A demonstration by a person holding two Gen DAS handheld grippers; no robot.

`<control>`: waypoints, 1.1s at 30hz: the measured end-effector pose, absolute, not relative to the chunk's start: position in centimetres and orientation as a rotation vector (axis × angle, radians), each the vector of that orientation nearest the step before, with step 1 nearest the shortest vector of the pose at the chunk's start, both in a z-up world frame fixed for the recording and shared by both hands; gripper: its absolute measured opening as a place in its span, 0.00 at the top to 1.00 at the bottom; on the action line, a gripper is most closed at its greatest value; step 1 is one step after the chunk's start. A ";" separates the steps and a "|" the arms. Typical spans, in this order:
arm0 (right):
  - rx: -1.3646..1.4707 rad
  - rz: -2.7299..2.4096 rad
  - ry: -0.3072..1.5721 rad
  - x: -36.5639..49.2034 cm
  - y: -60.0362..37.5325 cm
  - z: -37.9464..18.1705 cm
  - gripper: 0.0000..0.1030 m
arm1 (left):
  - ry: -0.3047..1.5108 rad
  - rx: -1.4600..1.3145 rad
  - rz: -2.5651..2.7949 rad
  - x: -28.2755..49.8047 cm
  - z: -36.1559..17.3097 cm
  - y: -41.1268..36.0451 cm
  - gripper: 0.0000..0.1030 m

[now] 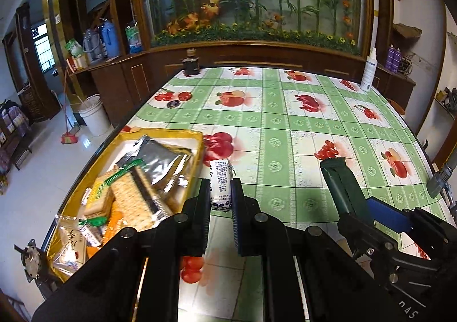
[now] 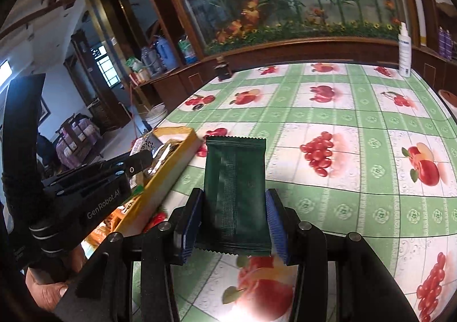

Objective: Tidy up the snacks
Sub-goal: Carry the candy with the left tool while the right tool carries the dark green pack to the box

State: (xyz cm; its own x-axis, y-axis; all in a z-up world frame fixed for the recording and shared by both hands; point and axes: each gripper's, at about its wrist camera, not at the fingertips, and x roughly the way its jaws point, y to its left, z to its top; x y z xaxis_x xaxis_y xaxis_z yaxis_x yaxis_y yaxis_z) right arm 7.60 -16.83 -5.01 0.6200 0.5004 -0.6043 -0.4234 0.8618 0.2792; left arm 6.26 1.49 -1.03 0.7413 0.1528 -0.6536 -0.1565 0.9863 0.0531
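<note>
Left wrist view: two grippers in frame. Left gripper (image 1: 220, 202) closed on one small white wrapped snack (image 1: 220, 185), printed with dark text and blue spots, pinched between both black fingers and held above the tablecloth (image 1: 285, 133), just beside the yellow tray (image 1: 197, 162). Right gripper (image 1: 368, 213) at lower right, clamped on one dark green packet (image 1: 340, 187), which sticks up and forward from the blue pads.

One tray, at the table's left edge. Inside: two stacks of crackers (image 1: 137, 202) in clear wrap with green twist ties, one silver foil pouch (image 1: 160, 162), one clear bag with red lettering (image 1: 71, 239) draped over the near corner, plus orange-wrapped items underneath, hard to count through the pile.

Elsewhere on the table: one dark jar (image 1: 190, 62) at the far left corner, one white spray bottle (image 1: 369, 70) at the far right. On the floor, one white bucket (image 1: 94, 115) and one red broom head (image 1: 70, 137).

Right wrist view: right gripper (image 2: 235, 225) narrowed on the same dark green packet (image 2: 235, 193), one blue pad against each long edge, serrated ends front and back, held flat over the tablecloth (image 2: 357, 150) just right of the yellow tray (image 2: 160, 179). Left gripper (image 2: 134, 165) seen side-on at the left, reaching over the tray; finger gap not readable from this angle. Tray contents mostly hidden behind it. Same single jar (image 2: 224, 70) and single spray bottle (image 2: 405, 50) at the far edge.
</note>
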 end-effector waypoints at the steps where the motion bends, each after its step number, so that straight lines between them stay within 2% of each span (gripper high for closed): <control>1: 0.107 0.541 0.728 7.3 -16.4 -4.9 0.56 | 0.712 -0.006 0.176 5.9 -1.0 1.8 0.89; 33: -0.055 0.713 0.738 5.3 -4.0 -5.1 0.56 | 0.708 -0.133 0.348 0.8 -3.2 13.5 0.89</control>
State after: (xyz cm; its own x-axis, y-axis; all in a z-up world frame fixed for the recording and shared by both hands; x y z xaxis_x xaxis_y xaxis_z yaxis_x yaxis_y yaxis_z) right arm 5.30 -3.96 -5.08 0.5183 0.5754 -0.6327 -0.6124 0.7661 0.1950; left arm 0.82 13.52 -3.23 0.7049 0.2669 -0.6572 -0.3563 0.9344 -0.0028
